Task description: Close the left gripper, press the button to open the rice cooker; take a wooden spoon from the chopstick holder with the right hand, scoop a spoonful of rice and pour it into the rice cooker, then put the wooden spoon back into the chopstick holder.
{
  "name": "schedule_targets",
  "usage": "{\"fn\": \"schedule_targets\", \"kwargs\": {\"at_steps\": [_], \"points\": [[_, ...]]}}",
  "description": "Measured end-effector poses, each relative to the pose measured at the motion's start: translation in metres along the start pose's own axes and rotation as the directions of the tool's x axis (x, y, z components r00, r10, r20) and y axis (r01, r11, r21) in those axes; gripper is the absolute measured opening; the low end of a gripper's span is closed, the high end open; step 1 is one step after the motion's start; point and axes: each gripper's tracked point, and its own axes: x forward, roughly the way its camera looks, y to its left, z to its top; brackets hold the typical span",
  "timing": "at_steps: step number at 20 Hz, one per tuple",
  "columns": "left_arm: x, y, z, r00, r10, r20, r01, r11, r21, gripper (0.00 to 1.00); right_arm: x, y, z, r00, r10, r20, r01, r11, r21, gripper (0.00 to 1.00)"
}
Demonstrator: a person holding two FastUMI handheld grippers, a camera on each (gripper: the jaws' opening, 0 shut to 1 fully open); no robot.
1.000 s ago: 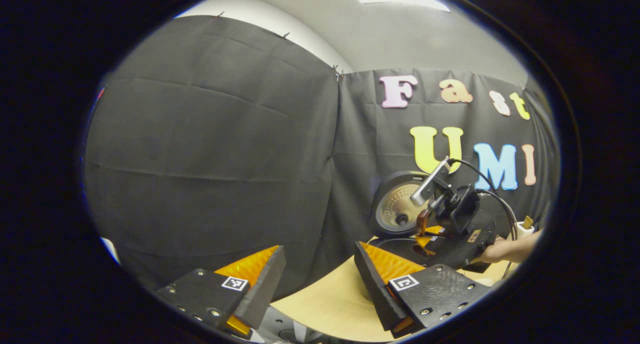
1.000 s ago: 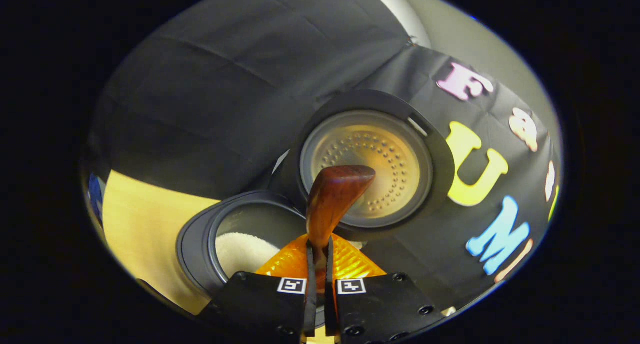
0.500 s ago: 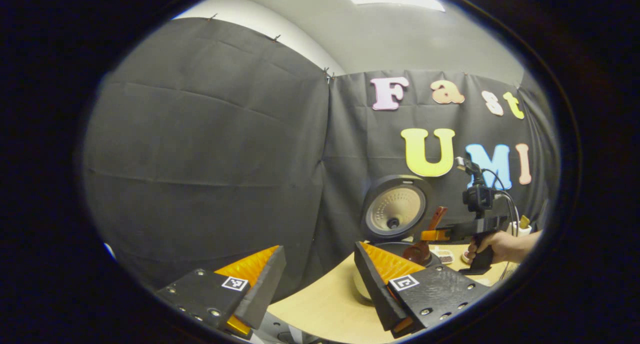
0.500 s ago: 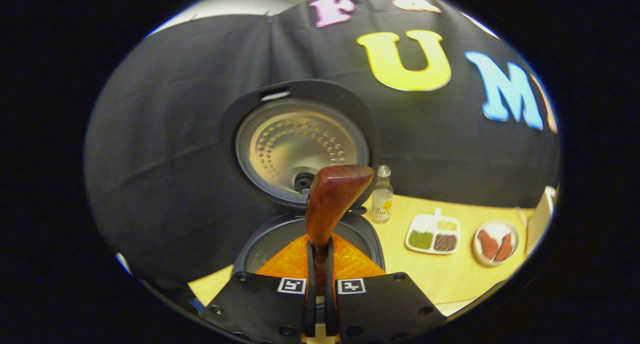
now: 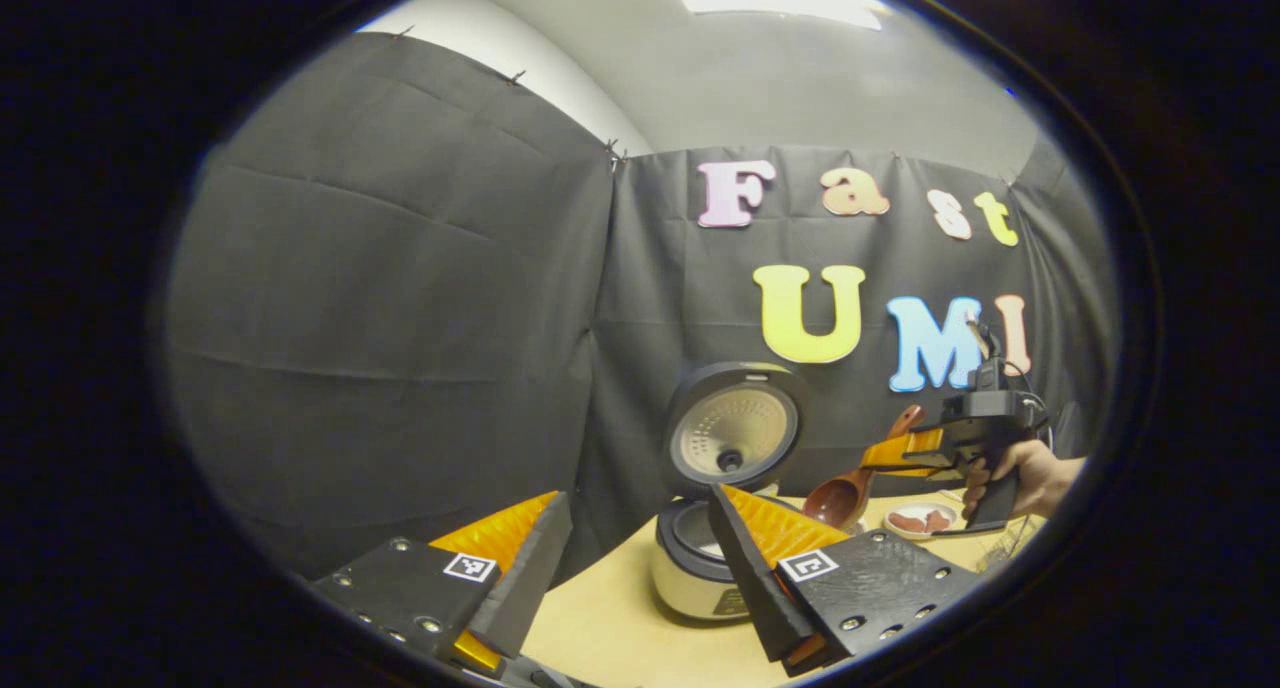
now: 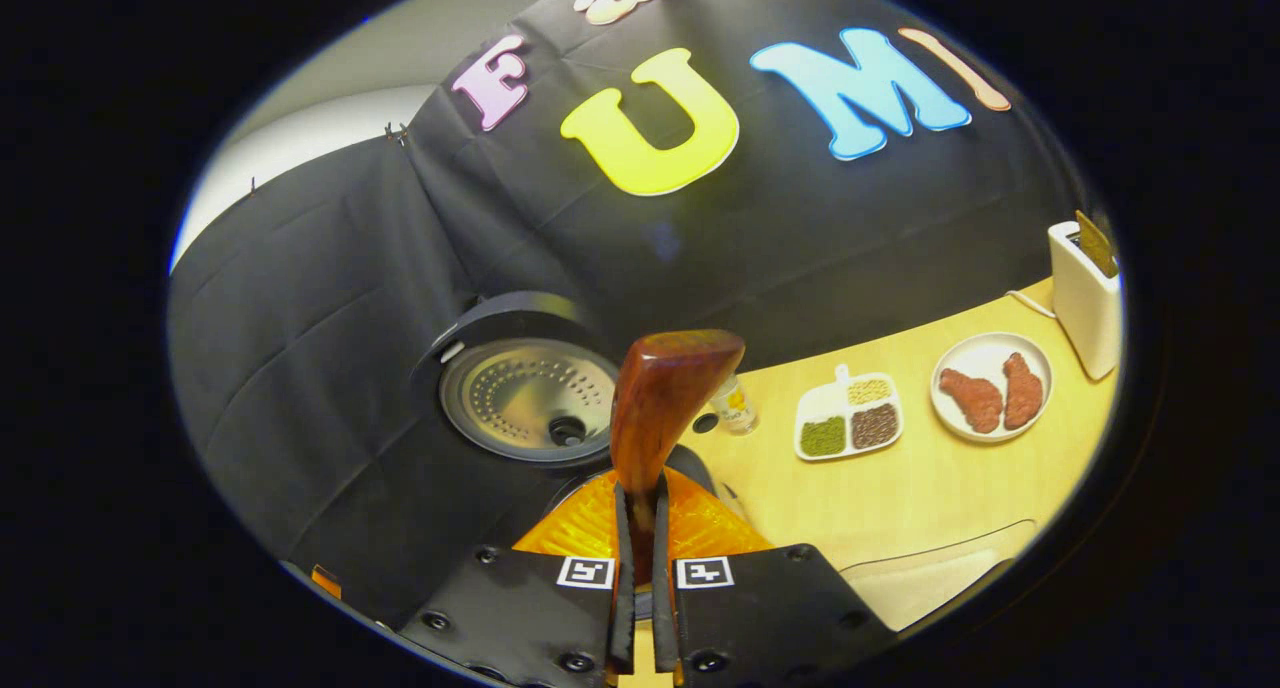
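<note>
Spoon (image 5: 845, 488) in the right gripper (image 5: 905, 453), seen from the left gripper view: I have it held up just to the right of the rice cooker (image 5: 700, 558), bowl end drooping toward the cooker's open lid (image 5: 733, 430), and the bowl looks empty from here. A hand (image 5: 1030, 473) wraps the grip behind it. The cooker stands on the wooden table (image 5: 610, 618), lid swung up against the wall, so the button press is done. A speck of white shows inside the pot, which I take for rice. My own left gripper (image 5: 640, 568) sits low in front of the cooker, fingers spread wide apart and holding nothing.

Over to the right gripper view: both fingers of the right gripper (image 6: 640, 568) are pinched tight on the wooden spoon (image 6: 665, 398), whose handle end rises straight ahead. The cooker's lid (image 6: 528, 396) is just left of it. To the right of the cooker I see a small bottle (image 6: 735, 406), then a divided tray (image 6: 848, 423) of grains, then a plate (image 6: 990, 386), and farthest out a white holder (image 6: 1080, 298) with something tall poking out. I judge that to be the chopstick holder.

So, as I read it: opening, fetching, scooping and pouring look finished. What's left is carrying the spoon well away to the right of the cooker and dropping it back in that holder.
</note>
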Motion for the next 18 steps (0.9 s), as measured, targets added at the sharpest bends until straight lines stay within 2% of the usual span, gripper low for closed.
{"fn": "schedule_targets", "kwargs": {"at_steps": [8, 18], "points": [[0.022, -0.05, 0.011, 0.993, -0.118, 0.019, 0.118, 0.993, -0.011, 0.87, -0.066, -0.082, 0.042, 0.981, -0.157, 0.112, 0.157, 0.988, 0.005, 0.08], [0.034, -0.13, 0.023, 0.964, -0.264, 0.041, 0.265, 0.964, -0.023, 0.88, -0.187, -0.19, 0.073, 0.913, -0.352, 0.208, 0.346, 0.936, 0.067, 0.09]]}}
